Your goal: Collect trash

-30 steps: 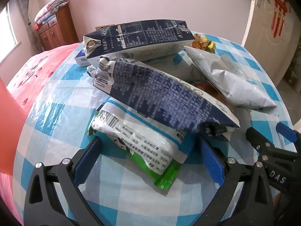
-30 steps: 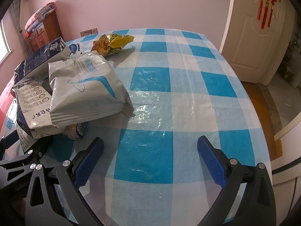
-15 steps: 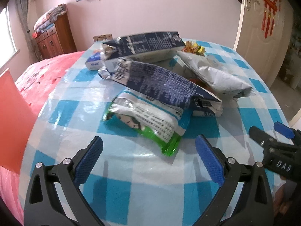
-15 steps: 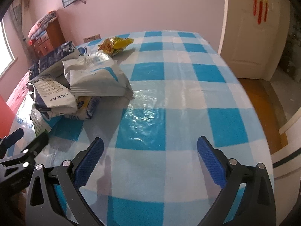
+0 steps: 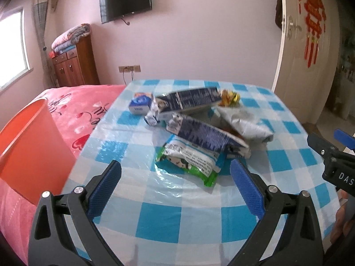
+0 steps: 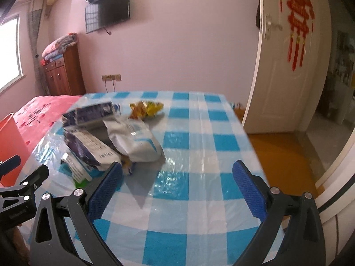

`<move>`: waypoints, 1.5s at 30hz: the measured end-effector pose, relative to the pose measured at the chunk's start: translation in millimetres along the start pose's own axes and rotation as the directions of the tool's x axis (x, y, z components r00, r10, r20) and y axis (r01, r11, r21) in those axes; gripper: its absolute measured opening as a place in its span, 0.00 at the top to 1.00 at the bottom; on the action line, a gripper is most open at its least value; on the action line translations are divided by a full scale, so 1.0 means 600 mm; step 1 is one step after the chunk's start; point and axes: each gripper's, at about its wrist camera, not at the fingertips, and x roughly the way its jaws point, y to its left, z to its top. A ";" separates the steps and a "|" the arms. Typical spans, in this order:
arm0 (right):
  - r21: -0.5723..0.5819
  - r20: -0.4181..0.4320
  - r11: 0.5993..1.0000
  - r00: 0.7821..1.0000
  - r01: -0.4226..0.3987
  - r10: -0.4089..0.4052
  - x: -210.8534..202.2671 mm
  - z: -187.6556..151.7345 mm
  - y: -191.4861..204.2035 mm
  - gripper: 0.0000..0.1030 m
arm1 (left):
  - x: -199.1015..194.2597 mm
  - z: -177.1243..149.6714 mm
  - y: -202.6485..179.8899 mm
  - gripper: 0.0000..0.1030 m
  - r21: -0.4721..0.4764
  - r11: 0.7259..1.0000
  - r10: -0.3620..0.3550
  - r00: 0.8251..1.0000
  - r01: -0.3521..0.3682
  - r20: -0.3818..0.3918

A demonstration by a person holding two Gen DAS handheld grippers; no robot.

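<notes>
A pile of empty wrappers lies on the blue-checked table (image 5: 155, 217): a green-and-white packet (image 5: 190, 161) nearest, a dark blue packet (image 5: 206, 135) on it, a silver bag (image 5: 246, 124), a long dark blue packet (image 5: 190, 100), a small blue-white carton (image 5: 141, 104) and a yellow wrapper (image 5: 229, 96). My left gripper (image 5: 175, 181) is open and empty, above the table's near side, short of the green packet. My right gripper (image 6: 176, 184) is open and empty, right of the silver bag (image 6: 135, 141). An orange bin (image 5: 28, 150) stands left of the table.
A red bedspread (image 5: 73, 104) lies left of the table behind the bin. A white door (image 6: 286, 71) and orange floor (image 6: 279, 155) are to the right. The right gripper shows at the left wrist view's right edge (image 5: 332, 155).
Both grippers have pulled back and risen from the pile; the wrappers look smaller and farther away. The orange bin has come into fuller view. Both stay open.
</notes>
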 end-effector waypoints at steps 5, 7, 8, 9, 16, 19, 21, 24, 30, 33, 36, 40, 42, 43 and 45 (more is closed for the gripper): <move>-0.017 0.059 1.000 0.998 -0.012 0.013 -0.043 0.015 0.016 0.05 | -0.042 0.011 0.021 0.04 -0.029 1.000 -0.007 0.999 0.008 0.053; -0.023 0.081 1.000 0.997 -0.013 0.015 -0.059 0.019 0.021 0.05 | -0.057 0.012 0.027 0.04 -0.034 0.999 -0.007 0.997 0.009 0.075; -0.029 0.093 0.999 0.995 -0.014 0.017 -0.067 0.021 0.024 0.05 | -0.065 0.013 0.029 0.04 -0.036 0.999 -0.008 0.996 0.011 0.084; -0.031 0.101 0.999 0.995 -0.015 0.018 -0.074 0.022 0.025 0.05 | -0.074 0.015 0.033 0.04 -0.039 0.999 -0.008 0.996 0.012 0.094; -0.042 0.156 0.999 0.988 -0.010 0.017 -0.116 0.028 0.034 0.05 | -0.105 0.019 0.047 0.04 -0.072 0.997 -0.012 0.991 0.022 0.131; -0.042 0.175 0.999 0.984 -0.010 0.017 -0.132 0.030 0.035 0.05 | -0.112 0.019 0.051 0.04 -0.082 0.996 -0.014 0.990 0.025 0.138; -0.039 0.183 0.999 0.983 -0.015 0.022 -0.140 0.031 0.035 0.05 | -0.117 0.019 0.053 0.04 -0.085 0.996 -0.014 0.990 0.026 0.143; -0.035 0.192 0.999 0.981 -0.017 0.023 -0.151 0.032 0.036 0.05 | -0.126 0.018 0.055 0.04 -0.090 0.996 -0.016 0.988 0.030 0.153; -0.030 0.207 0.999 0.978 -0.016 0.022 -0.169 0.031 0.040 0.05 | -0.144 0.017 0.062 0.04 -0.103 0.994 -0.021 0.984 0.040 0.176; -0.032 0.216 0.999 0.976 -0.011 0.018 -0.177 0.032 0.042 0.05 | -0.151 0.017 0.065 0.04 -0.109 0.993 -0.022 0.983 0.043 0.185; -0.030 0.229 0.999 0.973 -0.011 0.018 -0.187 0.032 0.041 0.05 | -0.154 0.017 0.066 0.04 -0.110 0.993 -0.024 0.982 0.045 0.188; -0.031 0.247 1.000 0.969 -0.003 0.010 -0.195 0.031 0.042 0.05 | -0.162 0.016 0.069 0.04 -0.110 0.993 -0.025 0.981 0.047 0.195; -0.031 0.248 1.000 0.969 0.000 0.008 -0.197 0.030 0.043 0.05 | -0.163 0.015 0.068 0.04 -0.112 0.993 -0.027 0.980 0.049 0.196; -0.030 0.247 1.000 0.969 -0.001 0.009 -0.197 0.030 0.043 0.05 | -0.164 0.015 0.067 0.04 -0.113 0.992 -0.028 0.980 0.051 0.197; -0.032 0.250 0.999 0.968 -0.001 0.009 -0.197 0.029 0.042 0.05 | -0.166 0.015 0.066 0.04 -0.112 0.992 -0.030 0.980 0.053 0.198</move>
